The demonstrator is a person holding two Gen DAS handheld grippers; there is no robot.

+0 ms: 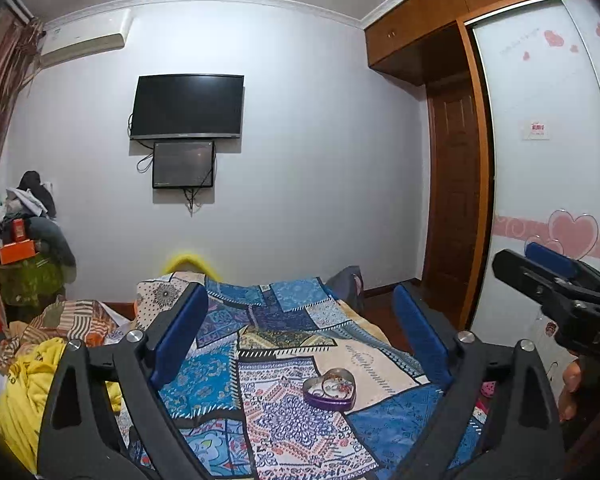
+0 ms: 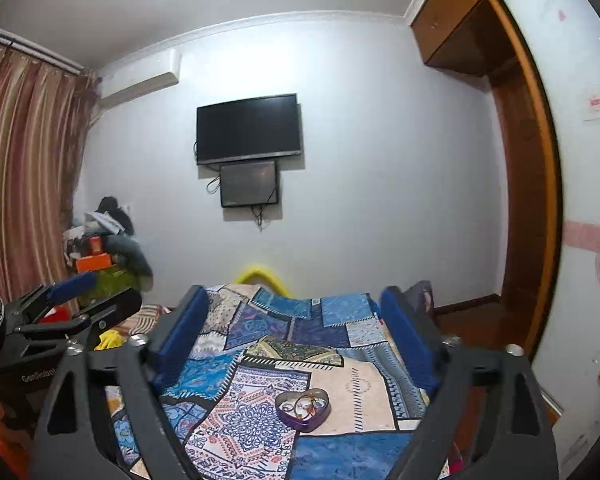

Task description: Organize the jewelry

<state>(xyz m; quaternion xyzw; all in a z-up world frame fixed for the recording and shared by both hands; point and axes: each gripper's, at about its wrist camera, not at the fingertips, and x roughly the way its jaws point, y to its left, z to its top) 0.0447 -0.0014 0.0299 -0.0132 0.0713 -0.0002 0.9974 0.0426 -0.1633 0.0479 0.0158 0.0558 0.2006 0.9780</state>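
One heart-shaped purple tin (image 1: 329, 389) (image 2: 303, 404) lies open on the patchwork bedspread (image 1: 284, 340) (image 2: 292, 344), holding a tangle of rings and bangles too small to count. Two grippers hang above the bed: the left gripper (image 1: 300, 336) and the right gripper (image 2: 296, 332) both have their jaws spread wide, holding nothing. On the far wall hang two dark screens, a television (image 1: 187, 106) (image 2: 249, 129) and a smaller monitor (image 1: 183, 164) (image 2: 249, 184) beneath it.
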